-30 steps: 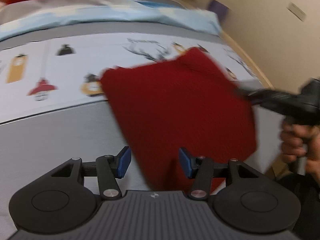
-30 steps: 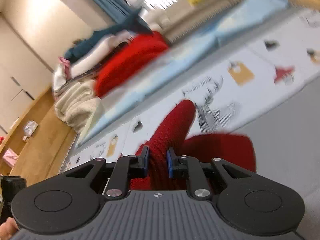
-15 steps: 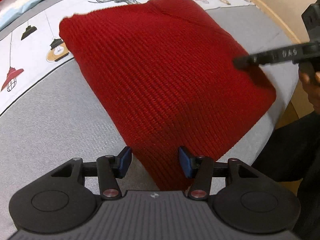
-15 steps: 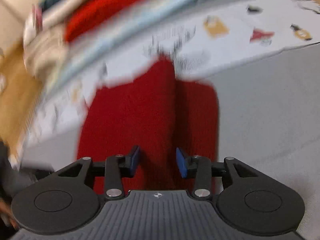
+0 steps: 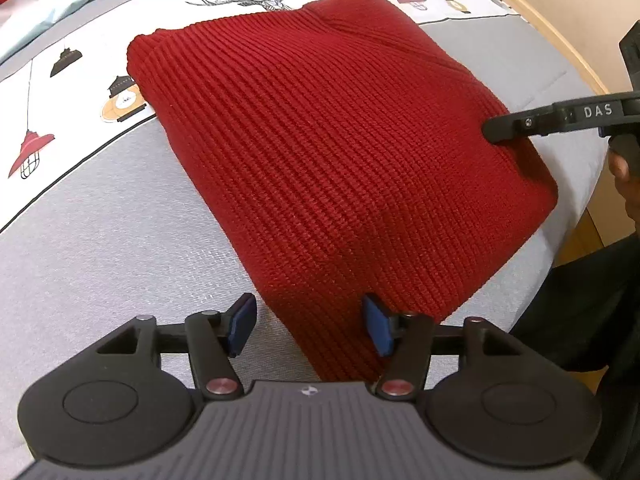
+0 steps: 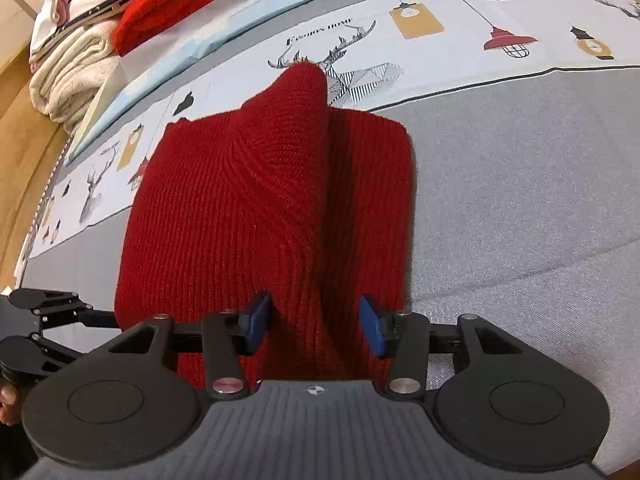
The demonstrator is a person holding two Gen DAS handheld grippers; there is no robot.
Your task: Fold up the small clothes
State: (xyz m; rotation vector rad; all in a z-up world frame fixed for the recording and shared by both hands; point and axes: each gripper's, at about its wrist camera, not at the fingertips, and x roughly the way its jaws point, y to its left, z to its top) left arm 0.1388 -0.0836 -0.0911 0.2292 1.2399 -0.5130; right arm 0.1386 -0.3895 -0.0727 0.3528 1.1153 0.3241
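While the red knit (image 5: 340,152) lies folded on the bed (image 5: 100,248), both tools have just been opening: the left tool (image 5: 308,330) straddles its near corner, the right tool (image 6: 314,322) a raised ridge, seemingly released. The ridge runs away from the right tool.

Both wrist views look steeply down — sharing the sweater (image 5: 340,152).

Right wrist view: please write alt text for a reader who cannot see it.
A folded dark red knitted garment lies on a grey bed cover with a printed deer-and-lamp band. The right gripper is over its near edge, blue pads apart.
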